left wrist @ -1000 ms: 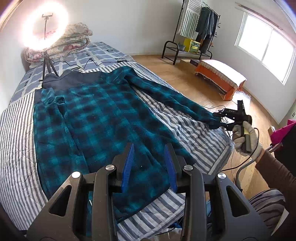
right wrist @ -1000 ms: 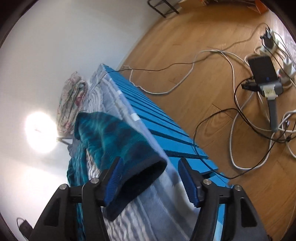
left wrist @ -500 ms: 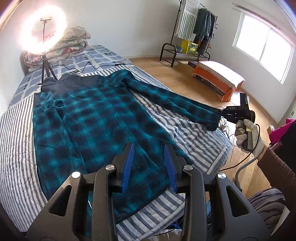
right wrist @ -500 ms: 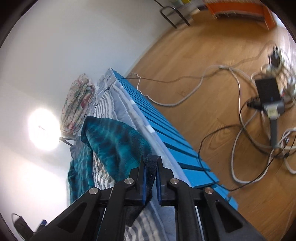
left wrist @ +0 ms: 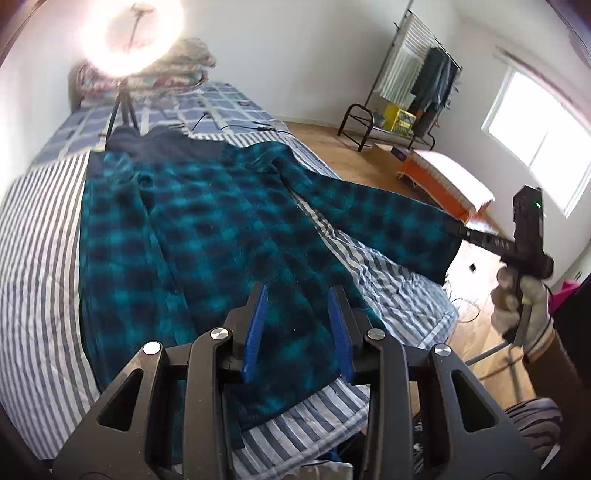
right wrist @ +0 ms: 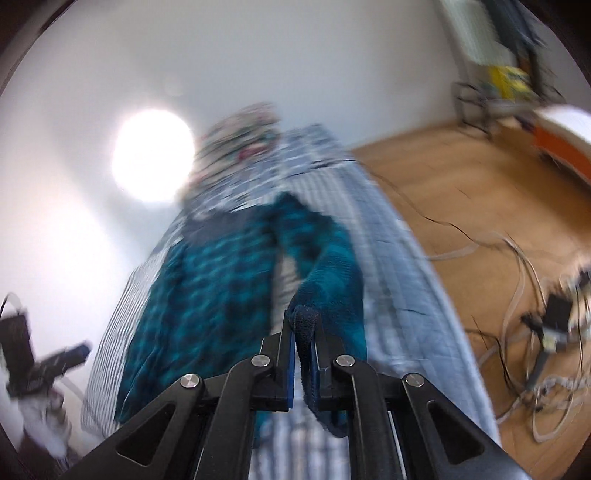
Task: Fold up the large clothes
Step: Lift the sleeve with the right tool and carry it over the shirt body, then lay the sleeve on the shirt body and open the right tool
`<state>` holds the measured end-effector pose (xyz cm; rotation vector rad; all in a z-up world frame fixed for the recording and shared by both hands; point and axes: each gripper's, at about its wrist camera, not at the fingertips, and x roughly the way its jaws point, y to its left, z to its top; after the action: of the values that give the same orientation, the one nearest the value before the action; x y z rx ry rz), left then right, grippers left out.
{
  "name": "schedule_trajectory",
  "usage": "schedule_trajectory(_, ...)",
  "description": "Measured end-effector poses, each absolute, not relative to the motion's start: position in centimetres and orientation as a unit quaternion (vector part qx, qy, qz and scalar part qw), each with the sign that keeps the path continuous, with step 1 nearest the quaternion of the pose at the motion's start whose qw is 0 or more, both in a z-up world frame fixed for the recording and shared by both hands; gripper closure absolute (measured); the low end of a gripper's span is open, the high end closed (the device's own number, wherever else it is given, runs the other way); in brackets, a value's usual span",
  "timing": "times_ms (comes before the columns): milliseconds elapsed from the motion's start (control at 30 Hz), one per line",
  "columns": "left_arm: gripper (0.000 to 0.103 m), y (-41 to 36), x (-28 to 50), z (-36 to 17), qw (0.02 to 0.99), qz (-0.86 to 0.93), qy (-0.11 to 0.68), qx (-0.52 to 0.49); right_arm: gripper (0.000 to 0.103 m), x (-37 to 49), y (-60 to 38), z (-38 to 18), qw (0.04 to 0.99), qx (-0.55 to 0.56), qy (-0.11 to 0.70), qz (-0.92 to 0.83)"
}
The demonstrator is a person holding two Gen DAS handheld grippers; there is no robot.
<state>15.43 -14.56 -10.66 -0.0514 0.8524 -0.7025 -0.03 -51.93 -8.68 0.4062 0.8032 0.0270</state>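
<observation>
Grippers: two, one per hand. My right gripper point(right wrist: 303, 345) is clamped on the dark cuff of the sleeve point(left wrist: 380, 218), held raised off the bed's right edge (gloved right hand point(left wrist: 519, 308) gripping the handle below, wrist upright). My left gripper point(left wrist: 297, 325) hovers above the hem, pads parted, holding nothing. One teal plaid fleece jacket point(left wrist: 207, 236) lies spread flat on the striped bedspread point(left wrist: 37, 229), its right sleeve stretched out taut toward the right gripper. One ring light point(left wrist: 133, 33) stands at the head of the bed.
</observation>
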Motion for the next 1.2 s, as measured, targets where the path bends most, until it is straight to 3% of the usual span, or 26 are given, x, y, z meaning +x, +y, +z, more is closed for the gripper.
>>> schedule_trajectory(233, 0.069, -12.3, 15.7, -11.2, 0.848, -0.321, 0.416, -0.065, 0.099, 2.1, -39.8, -8.3, 0.893, 0.043, 0.431, 0.121)
schedule_trajectory(600, 0.069, -10.1, 16.3, -13.5, 0.838, -0.299, 0.442, -0.109, 0.099, 1.5, -28.6, -17.1, 0.806, -0.125, 0.529, 0.235)
schedule_trajectory(867, 0.069, -11.6, 16.1, -17.8, 0.807, -0.305, 0.491, -0.120, 0.099, 0.1, -27.8, -21.2, 0.776, -0.149, 0.561, 0.248)
schedule_trajectory(967, 0.069, -12.7, 16.2, -19.2, 0.793, -0.313, 0.507, -0.127, 0.086, 0.2, -28.8, -20.5, 0.780, -0.128, 0.559, 0.252)
schedule_trajectory(1033, 0.065, -13.5, 16.2, -19.8, 0.787, -0.319, 0.512, -0.129, 0.069, -0.3, -30.1, -19.3, 0.783, -0.098, 0.555, 0.263)
schedule_trajectory(1100, 0.057, -14.2, 16.3, -20.6, 0.777, -0.327, 0.519, -0.143, 0.066, -0.7, -31.5, -17.8, 0.792, -0.055, 0.542, 0.275)
schedule_trajectory(1200, 0.057, -15.6, 16.6, -22.0, 0.761, -0.333, 0.535, -0.155, 0.059, -1.0, -34.9, -16.4, 0.806, 0.020, 0.525, 0.274)
